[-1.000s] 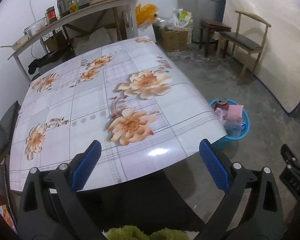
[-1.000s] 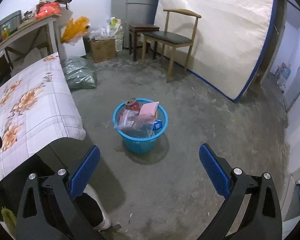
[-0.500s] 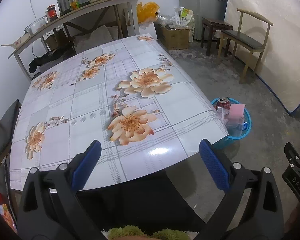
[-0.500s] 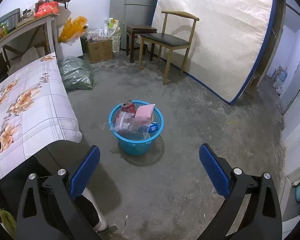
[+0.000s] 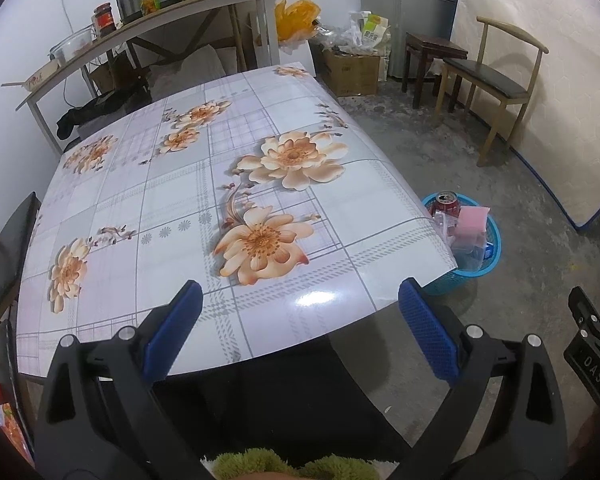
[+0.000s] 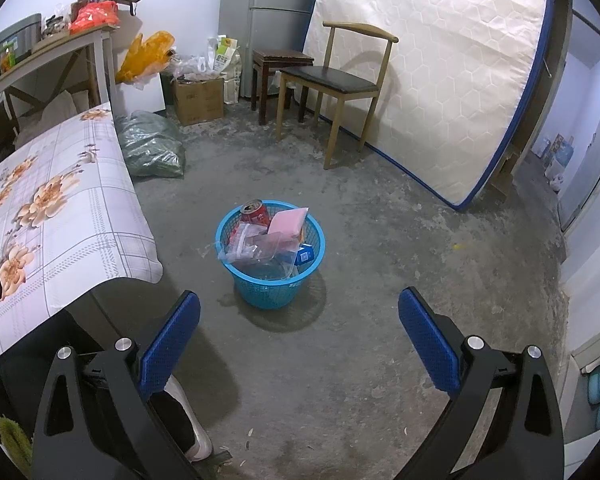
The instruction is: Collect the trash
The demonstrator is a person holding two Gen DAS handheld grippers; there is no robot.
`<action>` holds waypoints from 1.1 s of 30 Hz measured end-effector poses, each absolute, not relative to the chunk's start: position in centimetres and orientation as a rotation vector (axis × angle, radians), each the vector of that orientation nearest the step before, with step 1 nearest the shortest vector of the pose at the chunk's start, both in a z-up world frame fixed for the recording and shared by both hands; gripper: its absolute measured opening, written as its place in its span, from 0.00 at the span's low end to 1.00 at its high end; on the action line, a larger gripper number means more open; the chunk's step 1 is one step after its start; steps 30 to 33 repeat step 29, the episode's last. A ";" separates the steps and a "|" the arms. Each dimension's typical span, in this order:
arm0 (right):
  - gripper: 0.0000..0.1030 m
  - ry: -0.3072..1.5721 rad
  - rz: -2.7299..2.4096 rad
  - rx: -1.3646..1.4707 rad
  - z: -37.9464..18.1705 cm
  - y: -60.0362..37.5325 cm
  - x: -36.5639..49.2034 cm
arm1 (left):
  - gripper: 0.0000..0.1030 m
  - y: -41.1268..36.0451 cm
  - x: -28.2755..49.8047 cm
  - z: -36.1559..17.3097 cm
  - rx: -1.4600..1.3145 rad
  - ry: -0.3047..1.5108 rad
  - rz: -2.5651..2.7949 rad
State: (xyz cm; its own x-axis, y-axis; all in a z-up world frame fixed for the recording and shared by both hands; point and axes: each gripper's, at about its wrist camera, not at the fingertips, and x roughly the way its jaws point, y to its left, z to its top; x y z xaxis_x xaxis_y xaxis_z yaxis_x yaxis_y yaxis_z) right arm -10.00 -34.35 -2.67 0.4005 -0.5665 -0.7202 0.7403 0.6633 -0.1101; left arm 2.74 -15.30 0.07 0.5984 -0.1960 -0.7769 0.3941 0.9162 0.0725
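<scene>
My left gripper [image 5: 296,328] and right gripper [image 6: 298,338] spread wide, empty. Trash sits in blue plastic mesh basket [image 6: 276,288] on floor beside floral-cloth table [image 5: 180,200]; judging collection done.

Concrete floor [image 6: 380,280]; flowered table [image 5: 204,208] at 9 o'clock, wooden chair [image 6: 340,76] and mattress [image 6: 440,60] at 1 o'clock.

Counter [image 5: 260,152]: ahead of the left jaws, its near edge between them.
Basket [image 6: 274,288]: on the floor, ahead of the right jaws, right of the counter.
Can [image 6: 255,212]: in the basket, at its far left rim.
Chair [image 6: 336,80]: behind the basket, against the mattress [image 6: 440,60].
Shelf [image 5: 148,20]: behind the counter.
</scene>
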 end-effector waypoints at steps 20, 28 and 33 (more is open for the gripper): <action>0.94 0.808 -0.835 0.232 -2.4 -34.6 -10.0 | 0.92 -15.1 2.6 -0.1 0.236 0.870 -0.343; 0.94 0.802 -0.834 0.229 -1.7 -34.8 -9.8 | 0.92 -15.1 2.6 -0.1 0.233 0.872 -0.344; 0.94 0.803 -0.833 0.230 -1.8 -34.8 -9.8 | 0.92 -15.0 2.7 -0.1 0.234 0.871 -0.344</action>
